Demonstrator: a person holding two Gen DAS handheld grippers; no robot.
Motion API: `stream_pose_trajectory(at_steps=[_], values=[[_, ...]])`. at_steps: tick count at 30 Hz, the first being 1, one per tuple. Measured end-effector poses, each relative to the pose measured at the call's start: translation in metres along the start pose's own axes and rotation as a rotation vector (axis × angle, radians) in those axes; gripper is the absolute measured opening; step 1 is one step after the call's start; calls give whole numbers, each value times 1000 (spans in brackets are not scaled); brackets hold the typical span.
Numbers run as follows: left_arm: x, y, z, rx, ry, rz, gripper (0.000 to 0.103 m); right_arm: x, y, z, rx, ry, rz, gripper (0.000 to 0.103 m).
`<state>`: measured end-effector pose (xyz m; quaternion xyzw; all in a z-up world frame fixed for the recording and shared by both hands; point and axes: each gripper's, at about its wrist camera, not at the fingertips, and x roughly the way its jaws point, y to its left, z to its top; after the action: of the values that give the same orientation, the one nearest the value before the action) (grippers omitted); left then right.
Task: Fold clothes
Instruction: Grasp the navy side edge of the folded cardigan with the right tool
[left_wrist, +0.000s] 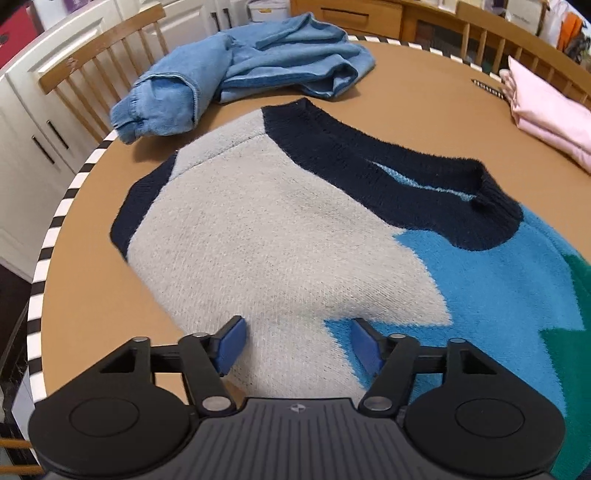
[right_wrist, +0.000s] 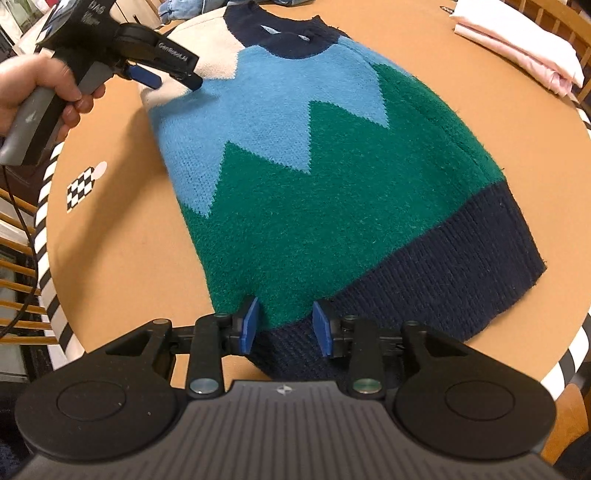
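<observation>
Sweater: I see the knit sweater (right_wrist: 332, 177) spread flat, grey by one shoulder, then light blue and green zigzags, with navy collar and hem.
Left gripper (left_wrist: 297, 345): my jaws stand wide apart over the grey and blue part, holding nothing.
Right gripper (right_wrist: 284, 325): jaws apart, straddling the near hem, nothing held.
Surface: round brown table (right_wrist: 125, 240) with a striped edge.
Far side: crumpled blue garment (left_wrist: 255, 62) left, folded pink clothes (left_wrist: 546, 110) right, wooden chairs (left_wrist: 103, 70) behind.

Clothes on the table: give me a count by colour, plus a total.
Multicolour (grey, blue, green, navy): 1, the knit sweater spread flat
Denim blue: 1, the crumpled garment
Pink: 1 folded stack; how many pieces it holds cannot be told
Total: 3
</observation>
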<state>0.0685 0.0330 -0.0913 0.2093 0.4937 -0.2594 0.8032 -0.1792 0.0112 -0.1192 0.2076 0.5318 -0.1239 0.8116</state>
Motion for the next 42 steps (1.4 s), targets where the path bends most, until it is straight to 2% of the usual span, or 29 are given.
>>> stream_pose_trajectory(at_steps=[1, 3, 6, 7, 9, 10, 14, 16, 17, 19, 22, 25, 29, 32, 35, 38, 39, 40, 42], values=[[-6, 0, -3, -22, -2, -5, 60, -3, -4, 1, 7, -8, 7, 33], [-22, 0, -11, -80, -13, -43, 60, -24, -26, 2, 71, -81, 20, 33], [-55, -15, -31, -112, -29, -180, 60, -54, -68, 1, 183, -165, 25, 46], [-65, -25, -40, -106, -34, -223, 60, -61, -85, 1, 214, -174, 18, 46], [-83, -50, -62, -98, -34, -316, 60, -69, -121, 1, 263, -170, 1, 46], [-88, -62, -72, -93, -22, -349, 60, -69, -138, 3, 284, -160, 22, 48], [-94, -125, -107, -60, 29, -455, 60, -60, -199, 12, 350, -105, 173, 50], [-91, -153, -112, -51, 28, -458, 60, -47, -223, 21, 338, -44, 252, 61], [-87, -166, -113, -65, 40, -457, 59, -41, -232, 26, 320, -12, 275, 63], [-77, -190, -112, -84, 66, -470, 58, -30, -250, 37, 284, 52, 323, 63], [-71, -222, -107, -60, 35, -407, 60, -16, -266, 49, 238, 134, 364, 63], [-68, -239, -104, -83, 24, -358, 61, -5, -275, 58, 208, 198, 481, 69], [-66, -248, -105, -75, 34, -305, 60, 12, -273, 71, 174, 287, 602, 70], [-66, -252, -106, -73, 37, -280, 60, 30, -265, 75, 192, 401, 694, 66], [-66, -251, -106, -88, 43, -275, 60, 34, -254, 79, 138, 445, 719, 66], [-65, -247, -105, -115, 54, -286, 60, 39, -256, 82, 164, 478, 748, 66], [-66, -245, -103, -121, 57, -289, 60, 40, -257, 83, 162, 488, 754, 63], [-66, -243, -101, -127, 60, -291, 60, 40, -258, 85, 149, 496, 744, 54], [-66, -242, -100, -132, 62, -295, 60, 38, -257, 88, 115, 508, 713, 44]])
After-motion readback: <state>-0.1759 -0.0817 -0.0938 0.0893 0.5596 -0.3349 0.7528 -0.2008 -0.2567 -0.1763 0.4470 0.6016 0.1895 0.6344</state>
